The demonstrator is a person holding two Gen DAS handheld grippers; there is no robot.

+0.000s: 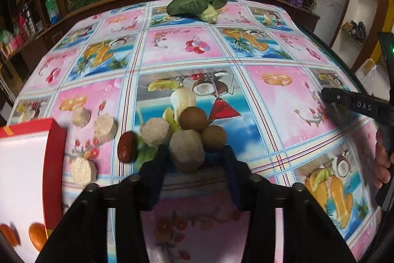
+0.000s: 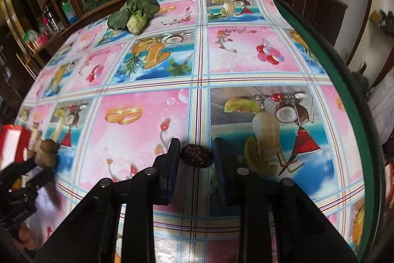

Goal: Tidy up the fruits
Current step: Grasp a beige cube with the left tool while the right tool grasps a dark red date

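In the left wrist view my left gripper (image 1: 194, 152) is open around a pale beige round piece (image 1: 187, 152) at the front of a small pile. Two brown kiwis (image 1: 193, 118) (image 1: 213, 138) and another beige piece (image 1: 156, 133) touch it. A dark red date (image 1: 126, 146) lies left of the pile. In the right wrist view my right gripper (image 2: 195, 150) has its fingers on either side of a wrinkled dark date (image 2: 197, 155); whether they press it is unclear. The right gripper also shows at the right edge of the left wrist view (image 1: 354, 102).
A red box with a white inside (image 1: 53, 147) stands at the left and holds oranges (image 1: 37, 236). Three more beige pieces (image 1: 104, 126) lie near it. A leafy green vegetable (image 1: 197, 4) lies at the table's far edge. The tablecloth is patterned with fruit.
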